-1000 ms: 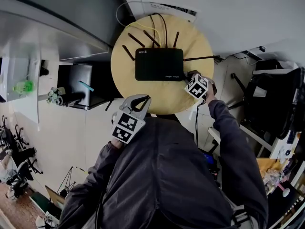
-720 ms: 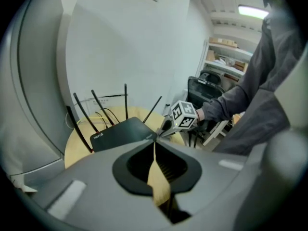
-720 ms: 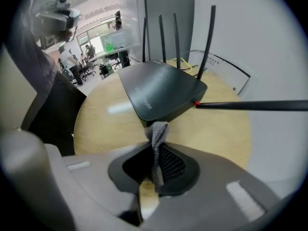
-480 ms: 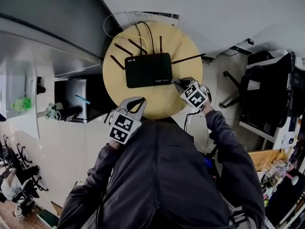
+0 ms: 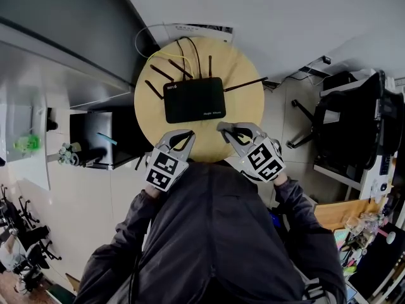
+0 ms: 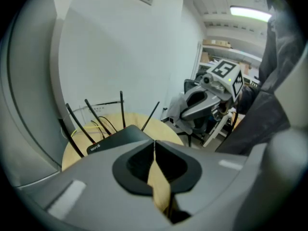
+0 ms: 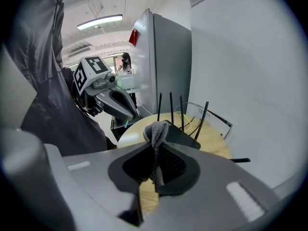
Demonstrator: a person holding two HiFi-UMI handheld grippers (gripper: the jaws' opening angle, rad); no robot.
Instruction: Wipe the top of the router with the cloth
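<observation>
A black router point(image 5: 194, 99) with several thin antennas lies on a small round wooden table point(image 5: 243, 116). My right gripper point(image 5: 226, 130) hangs over the table's near edge, just right of the router's front, and is shut on a grey knitted cloth point(image 7: 156, 131) that bunches up above its jaw tips. In the right gripper view the router point(image 7: 186, 134) lies just beyond the cloth. My left gripper point(image 5: 181, 138) is beside it over the near edge, jaws shut with nothing between them. The left gripper view looks over the router point(image 6: 118, 136) and shows the right gripper point(image 6: 183, 114) to its right.
Black and yellow cables point(image 5: 166, 43) run from the router's back to a wall plate point(image 5: 197, 28). A dark low cabinet point(image 5: 101, 126) stands left of the table. A black chair point(image 5: 351, 128) stands on the right. A tall grey cabinet point(image 7: 163, 66) rises behind the table.
My right gripper has pulled back from the router's right front corner to the table's near edge, beside the left gripper. The left gripper has barely moved.
</observation>
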